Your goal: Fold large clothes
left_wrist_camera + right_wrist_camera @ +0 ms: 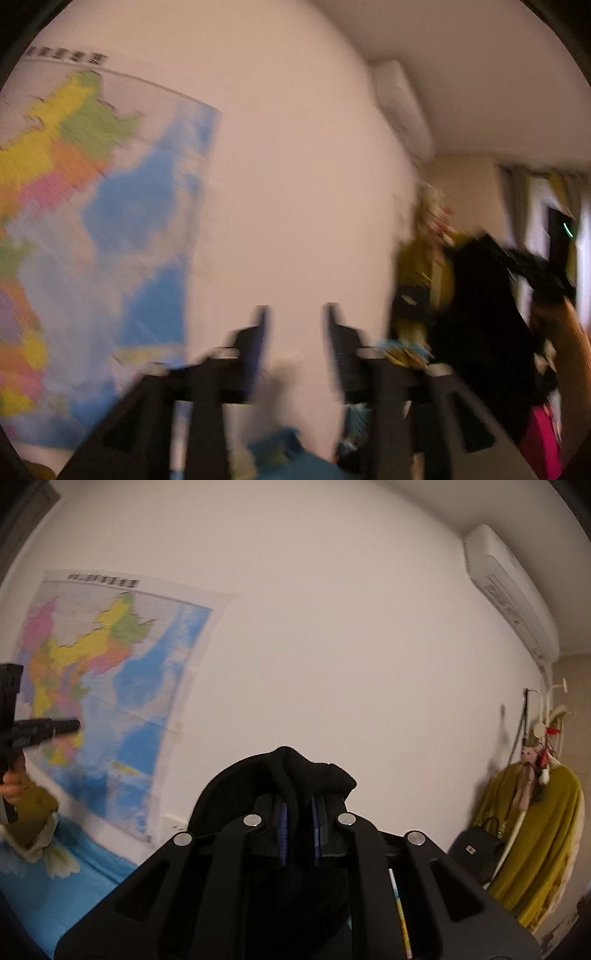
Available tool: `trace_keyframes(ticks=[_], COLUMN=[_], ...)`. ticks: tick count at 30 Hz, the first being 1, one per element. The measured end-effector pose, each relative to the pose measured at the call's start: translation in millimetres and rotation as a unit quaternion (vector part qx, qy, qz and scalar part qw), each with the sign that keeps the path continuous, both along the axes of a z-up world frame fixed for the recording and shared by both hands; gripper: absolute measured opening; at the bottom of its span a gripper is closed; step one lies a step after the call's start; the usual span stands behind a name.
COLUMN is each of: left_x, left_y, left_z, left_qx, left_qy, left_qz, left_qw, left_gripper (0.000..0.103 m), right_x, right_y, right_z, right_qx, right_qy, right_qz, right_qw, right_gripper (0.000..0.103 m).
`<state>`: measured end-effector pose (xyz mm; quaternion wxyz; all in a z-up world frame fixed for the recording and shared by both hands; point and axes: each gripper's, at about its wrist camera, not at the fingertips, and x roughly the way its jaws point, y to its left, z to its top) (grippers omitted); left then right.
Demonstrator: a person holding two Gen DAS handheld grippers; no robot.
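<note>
The view along my right gripper (298,806) shows it level and shut on a bunched fold of the black garment (280,771), which bulges over both fingers and hangs below them. In the blurred left wrist view the same black garment (480,317) droops from the right gripper (535,269) at the far right, with a hand in a mustard sleeve (569,343) behind it. My left gripper (297,317) points at the bare wall, its jaws apart with nothing between them. The right wrist view catches the left gripper (62,727) at the left edge, away from the garment.
A colourful wall map (110,686) hangs on the left and an air conditioner (513,590) is mounted high on the right. A coat rack with a mustard coat (546,834) and a black bag (476,853) stands at the right. Blue flowered bedding (74,882) lies below.
</note>
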<state>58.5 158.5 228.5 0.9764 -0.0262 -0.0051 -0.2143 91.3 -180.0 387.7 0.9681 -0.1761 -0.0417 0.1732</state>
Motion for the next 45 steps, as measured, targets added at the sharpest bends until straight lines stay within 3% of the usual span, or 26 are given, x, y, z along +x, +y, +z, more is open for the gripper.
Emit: trace_keyframes(ticks=[2, 5, 7, 9, 10, 15, 17, 18, 19, 20, 21, 22, 25, 29, 30, 33, 36, 40, 42, 45], left_x=[-27.3, 0.5, 18.2, 39.8, 53.2, 109.4, 120.8, 125.3, 123.2, 122.8, 118.9, 114.1, 93.1, 78.7, 69.5, 39.8, -18.9, -95.7, -120.2, -154.7], left_y=[-49.4, -95.8, -119.6, -141.4, -151.3, -193.8, -213.4, -220.0, -225.0, -227.0, -229.2, -229.2, -216.9, -172.5, -155.4, -117.4, -79.2, -62.8, -65.2, -58.6], left_z=[-25.6, -82.6, -111.9, -132.0, -137.3, -146.5, -153.4, -155.7, -157.3, -155.9, -156.3, -153.9, -137.5, -82.6, -59.4, -11.1, 30.9, 54.9, 59.0, 57.9], left_qx=[0.026, 0.065, 0.105, 0.105, 0.104, 0.105, 0.093, 0.090, 0.090, 0.088, 0.085, 0.089, 0.097, 0.043, 0.031, 0.005, 0.003, 0.076, 0.108, 0.133], left_qy=[0.016, 0.100, 0.103, 0.121, 0.137, 0.145, 0.159, 0.161, 0.154, 0.151, 0.152, 0.151, 0.128, 0.097, 0.077, 0.033, -0.030, -0.069, -0.073, -0.046], left_qz=[-0.016, -0.122, -0.134, -0.156, -0.170, -0.182, -0.220, -0.244, -0.250, -0.276, -0.290, -0.287, -0.231, -0.187, -0.162, -0.119, -0.084, -0.010, 0.029, 0.079], left_qw=[0.9994, 0.9854, 0.9800, 0.9747, 0.9702, 0.9669, 0.9580, 0.9521, 0.9516, 0.9452, 0.9409, 0.9418, 0.9598, 0.9766, 0.9833, 0.9923, 0.9960, 0.9947, 0.9911, 0.9869], left_gripper=[0.054, 0.070, 0.078, 0.084, 0.084, 0.089, 0.092, 0.090, 0.072, 0.040, 0.021, 0.006, 0.005, 0.005, 0.005, 0.005, 0.006, 0.006, 0.006, 0.006], right_x=[-10.9, -31.7, -42.7, -50.5, -53.3, -65.1, -66.0, -65.2, -64.0, -62.9, -62.2, -61.3, -63.0, -78.0, -84.2, -98.6, -115.3, -135.5, -146.7, -156.3], right_y=[-5.6, -18.6, -26.5, -29.8, -30.9, -36.3, -37.2, -37.3, -37.5, -38.7, -40.4, -42.6, -55.5, -70.8, -74.9, -88.1, -90.2, -85.3, -80.5, -69.9], right_z=[-6.2, -9.8, -12.0, -14.5, -15.8, -21.3, -22.7, -23.5, -24.3, -25.4, -26.8, -27.9, -26.5, -11.7, -6.5, 7.6, 8.1, 0.8, -3.9, -10.4], right_qx=[0.012, 0.032, 0.046, 0.048, 0.046, 0.057, 0.056, 0.054, 0.053, 0.053, 0.053, 0.053, 0.061, 0.065, 0.064, 0.073, 0.071, 0.079, 0.082, 0.084], right_qy=[0.002, 0.000, 0.005, 0.007, 0.007, 0.011, 0.016, 0.018, 0.019, 0.022, 0.023, 0.024, 0.023, 0.004, -0.002, 0.000, -0.009, -0.023, -0.025, -0.018], right_qz=[0.016, 0.037, 0.047, 0.047, 0.042, 0.053, 0.053, 0.050, 0.047, 0.047, 0.042, 0.039, 0.026, 0.007, 0.007, 0.013, 0.027, 0.062, 0.099, 0.154], right_qw=[1.000, 0.999, 0.998, 0.998, 0.998, 0.997, 0.997, 0.997, 0.997, 0.997, 0.997, 0.998, 0.998, 0.998, 0.998, 0.997, 0.997, 0.995, 0.991, 0.984], right_gripper=[0.009, 0.009, 0.010, 0.009, 0.009, 0.010, 0.010, 0.010, 0.010, 0.010, 0.010, 0.010, 0.010, 0.010, 0.010, 0.010, 0.010, 0.010, 0.010, 0.010])
